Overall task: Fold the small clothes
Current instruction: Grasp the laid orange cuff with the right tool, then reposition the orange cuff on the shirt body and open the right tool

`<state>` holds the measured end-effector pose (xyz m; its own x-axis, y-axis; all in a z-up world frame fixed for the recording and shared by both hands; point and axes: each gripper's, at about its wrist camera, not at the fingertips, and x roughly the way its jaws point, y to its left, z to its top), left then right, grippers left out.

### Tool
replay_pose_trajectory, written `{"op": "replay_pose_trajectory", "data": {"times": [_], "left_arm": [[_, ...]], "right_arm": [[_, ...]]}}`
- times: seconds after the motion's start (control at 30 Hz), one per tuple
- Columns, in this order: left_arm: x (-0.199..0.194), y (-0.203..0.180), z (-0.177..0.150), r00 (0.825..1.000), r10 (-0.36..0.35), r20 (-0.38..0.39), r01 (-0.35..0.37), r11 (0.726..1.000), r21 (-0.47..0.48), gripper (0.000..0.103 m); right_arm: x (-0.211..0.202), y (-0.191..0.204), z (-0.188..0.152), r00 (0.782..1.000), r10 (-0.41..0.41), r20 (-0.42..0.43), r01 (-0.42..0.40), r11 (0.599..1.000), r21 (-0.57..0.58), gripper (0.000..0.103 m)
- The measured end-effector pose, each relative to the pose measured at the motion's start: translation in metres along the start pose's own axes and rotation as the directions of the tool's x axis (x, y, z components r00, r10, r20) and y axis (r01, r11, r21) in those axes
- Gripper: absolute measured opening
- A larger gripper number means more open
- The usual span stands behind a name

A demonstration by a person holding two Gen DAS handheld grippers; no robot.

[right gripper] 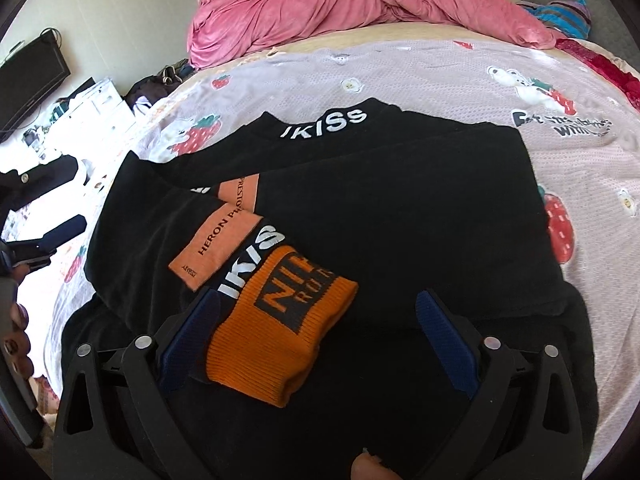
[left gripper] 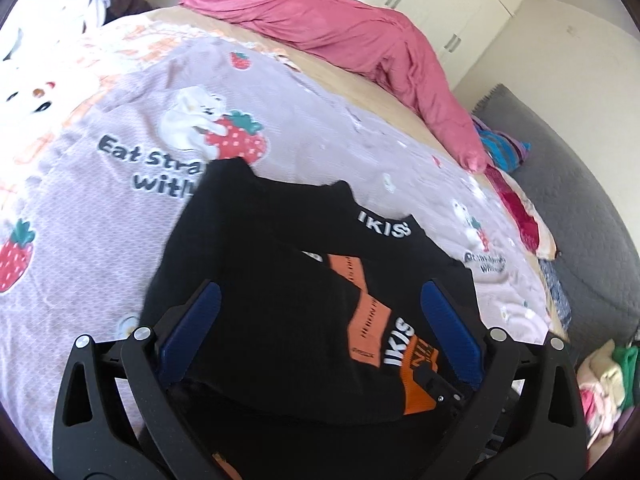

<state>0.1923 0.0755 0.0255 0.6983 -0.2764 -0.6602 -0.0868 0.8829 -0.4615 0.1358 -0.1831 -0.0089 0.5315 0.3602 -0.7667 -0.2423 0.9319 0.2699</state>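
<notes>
**Shirt folded on the bed**

The shirt (right gripper: 380,208) lies on the bedspread (right gripper: 440,76), collar (right gripper: 324,122) at its far edge. Its cuff (right gripper: 280,320) rests on top, near the front and left of centre. Behind, a duvet (right gripper: 360,8) is heaped across the bed. A wardrobe (left gripper: 440,4) stands beyond it.

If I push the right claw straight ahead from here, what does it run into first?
Probably the orange ribbed cuff of the black top: it already lies between the open fingers of the right claw, toward the left one. The black fabric follows. Height above the cloth is unclear.
</notes>
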Motion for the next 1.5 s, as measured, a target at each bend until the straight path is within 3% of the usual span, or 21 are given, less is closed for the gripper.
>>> {"op": "replay_pose_trajectory", "data": {"times": [0.2,0.23,0.3,0.73,0.97,1.23,1.5], "left_arm": [[-0.012,0.020,0.008,1.000,0.001,0.029,0.001,0.998,-0.060,0.094],[-0.015,0.022,0.010,0.999,0.003,0.037,0.000,0.998,-0.068,0.094],[-0.017,0.026,0.012,0.999,0.002,0.045,0.001,0.997,-0.080,0.094],[-0.031,0.037,0.024,0.996,0.001,0.089,0.009,0.994,-0.108,0.094],[-0.023,0.042,0.028,0.996,0.021,0.086,-0.010,0.993,-0.121,0.094],[-0.012,0.038,0.029,0.996,0.016,0.083,-0.007,0.995,-0.101,0.094],[0.001,0.025,0.022,0.997,0.033,0.077,-0.030,0.999,-0.043,0.090]], "right_arm": [[0.006,0.005,-0.001,0.999,0.042,-0.001,-0.042,0.999,-0.017,0.048],[0.006,0.006,-0.001,0.999,0.040,0.001,-0.040,0.999,-0.021,0.031],[0.006,0.009,0.001,0.997,0.081,0.000,-0.081,0.996,-0.037,0.016],[-0.060,0.045,0.065,0.966,0.205,0.159,-0.168,0.961,-0.217,0.013],[-0.081,0.025,0.087,0.959,0.142,0.247,-0.081,0.967,-0.243,0.013],[-0.063,-0.023,0.071,0.970,0.083,0.229,-0.054,0.990,-0.129,0.012],[-0.056,-0.036,0.061,0.974,0.034,0.226,-0.007,0.993,-0.116,0.012]]}}
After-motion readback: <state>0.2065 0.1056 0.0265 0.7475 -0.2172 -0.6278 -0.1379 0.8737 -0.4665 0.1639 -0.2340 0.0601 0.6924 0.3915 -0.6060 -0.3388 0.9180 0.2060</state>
